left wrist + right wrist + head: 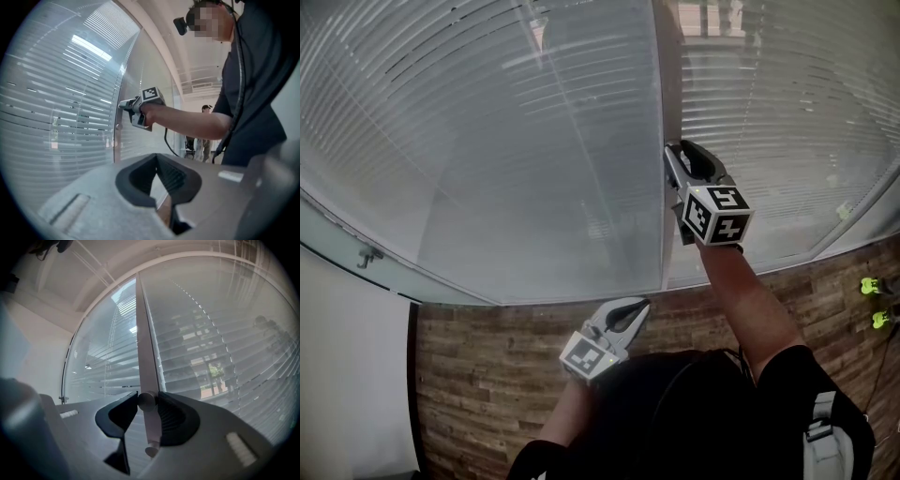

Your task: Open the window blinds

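Closed white slat blinds [487, 141] hang behind curved glass panes on both sides of a grey vertical post [667, 75]. My right gripper [673, 152] is held out level against that post. In the right gripper view its jaws [147, 399] are shut on a small round knob [146, 401] that sticks out of the post [143, 333]. A second knob [152, 449] sits just below it. My left gripper [639, 305] hangs low near my body, shut with nothing in it [157, 157]. From there I see the right gripper [123, 105] at the post.
A brown wood-plank floor [487, 366] runs up to the glass. At the far left are a white wall [347, 375] and a small metal fitting [366, 255]. Two green objects [869, 286] lie on the floor at right. Another person [204, 140] stands in the background.
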A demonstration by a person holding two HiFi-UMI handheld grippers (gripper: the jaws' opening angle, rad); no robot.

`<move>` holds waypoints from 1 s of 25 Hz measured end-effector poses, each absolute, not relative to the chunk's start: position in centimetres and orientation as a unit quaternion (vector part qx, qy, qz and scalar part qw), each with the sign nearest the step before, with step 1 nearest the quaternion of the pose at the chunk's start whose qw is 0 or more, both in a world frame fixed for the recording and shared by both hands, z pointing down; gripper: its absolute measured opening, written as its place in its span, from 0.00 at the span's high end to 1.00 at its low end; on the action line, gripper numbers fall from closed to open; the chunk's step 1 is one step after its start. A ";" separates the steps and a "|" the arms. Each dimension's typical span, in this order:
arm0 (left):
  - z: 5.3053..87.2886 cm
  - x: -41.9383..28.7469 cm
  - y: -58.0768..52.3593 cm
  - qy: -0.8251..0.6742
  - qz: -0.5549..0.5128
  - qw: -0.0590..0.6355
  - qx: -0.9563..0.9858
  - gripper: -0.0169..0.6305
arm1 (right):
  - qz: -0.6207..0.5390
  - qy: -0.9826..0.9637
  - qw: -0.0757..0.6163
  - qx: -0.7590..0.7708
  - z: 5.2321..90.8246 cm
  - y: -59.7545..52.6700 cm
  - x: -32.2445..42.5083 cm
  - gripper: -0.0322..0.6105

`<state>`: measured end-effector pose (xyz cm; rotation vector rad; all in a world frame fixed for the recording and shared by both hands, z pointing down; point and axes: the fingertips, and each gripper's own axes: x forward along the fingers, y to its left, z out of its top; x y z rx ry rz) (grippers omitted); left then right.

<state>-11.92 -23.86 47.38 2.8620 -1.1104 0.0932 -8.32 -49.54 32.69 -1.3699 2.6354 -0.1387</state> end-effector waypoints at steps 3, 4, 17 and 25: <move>47.3 -11.9 -23.8 -0.362 0.030 0.037 0.931 0.97 | -0.038 0.883 0.080 -0.462 32.7 -49.5 -8.4 0.74; 47.3 -12.0 -23.8 -0.362 0.030 0.037 0.931 0.97 | -0.034 0.882 0.077 -0.463 32.7 -49.5 -8.4 0.74; 47.1 -11.7 -23.5 -0.354 0.036 0.032 0.934 0.97 | 0.108 0.897 -0.053 -0.425 32.6 -48.4 -9.1 0.62; 47.2 -11.9 -23.3 -0.354 0.039 0.027 0.934 0.97 | 0.372 0.808 -0.250 -0.383 32.4 -47.3 -9.4 0.61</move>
